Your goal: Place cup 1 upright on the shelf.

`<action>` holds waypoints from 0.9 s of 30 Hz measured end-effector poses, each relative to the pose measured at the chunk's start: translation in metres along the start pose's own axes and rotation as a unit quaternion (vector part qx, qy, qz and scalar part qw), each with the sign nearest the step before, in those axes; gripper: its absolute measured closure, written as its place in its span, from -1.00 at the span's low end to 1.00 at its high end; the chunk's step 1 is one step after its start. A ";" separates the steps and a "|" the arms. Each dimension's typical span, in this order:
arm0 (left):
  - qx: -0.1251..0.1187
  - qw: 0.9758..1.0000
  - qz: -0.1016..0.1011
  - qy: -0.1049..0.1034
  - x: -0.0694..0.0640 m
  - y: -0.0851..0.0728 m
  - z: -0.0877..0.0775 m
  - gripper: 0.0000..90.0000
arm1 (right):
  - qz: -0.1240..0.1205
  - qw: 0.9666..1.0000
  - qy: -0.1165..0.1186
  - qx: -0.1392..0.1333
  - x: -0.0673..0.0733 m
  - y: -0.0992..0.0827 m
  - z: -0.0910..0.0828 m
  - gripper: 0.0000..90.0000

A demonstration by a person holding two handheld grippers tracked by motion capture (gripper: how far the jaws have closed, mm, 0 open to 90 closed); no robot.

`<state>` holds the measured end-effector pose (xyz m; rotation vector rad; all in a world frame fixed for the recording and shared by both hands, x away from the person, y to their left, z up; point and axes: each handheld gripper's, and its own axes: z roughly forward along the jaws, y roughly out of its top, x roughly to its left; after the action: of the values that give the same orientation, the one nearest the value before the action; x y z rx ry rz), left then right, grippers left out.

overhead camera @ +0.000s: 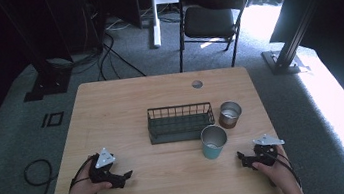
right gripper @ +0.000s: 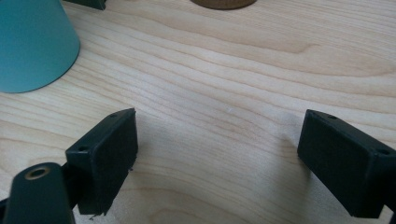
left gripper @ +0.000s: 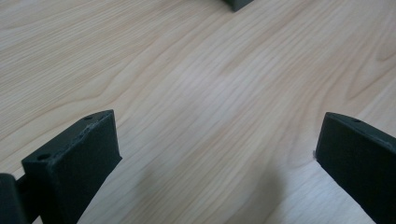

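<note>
A dark wire rack stands in the middle of the wooden table. A teal cup stands upright just in front of the rack's right end, and its side fills the top left of the right gripper view. A brown cup with a shiny inside stands right of the rack. My left gripper rests low at the front left, open, with bare wood between its jaws. My right gripper sits at the front right, open and empty, a little right of the teal cup.
A round cable hole is near the table's far edge. Behind the table stands a black folding chair. Cables lie on the grey carpet at the left. Dark frame posts stand at both sides.
</note>
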<state>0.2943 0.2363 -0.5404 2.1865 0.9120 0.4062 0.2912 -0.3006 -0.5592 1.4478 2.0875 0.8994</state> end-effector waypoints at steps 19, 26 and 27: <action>-0.016 0.998 0.046 -0.040 -0.032 0.038 0.026 -0.99 | 0.000 1.000 0.000 0.000 0.000 0.000 0.000 -0.74; -0.021 0.997 0.058 -0.055 -0.040 0.049 0.033 -0.99 | 0.000 1.000 0.000 0.000 0.000 0.000 0.000 -0.74; -0.025 0.996 0.056 -0.058 -0.042 0.051 0.034 -0.99 | 0.000 1.000 0.000 0.000 0.000 0.000 0.000 -0.74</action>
<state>0.3075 0.1642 -0.5269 2.1979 0.7106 0.3469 0.2912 -0.3006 -0.5591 1.4479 2.0877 0.8996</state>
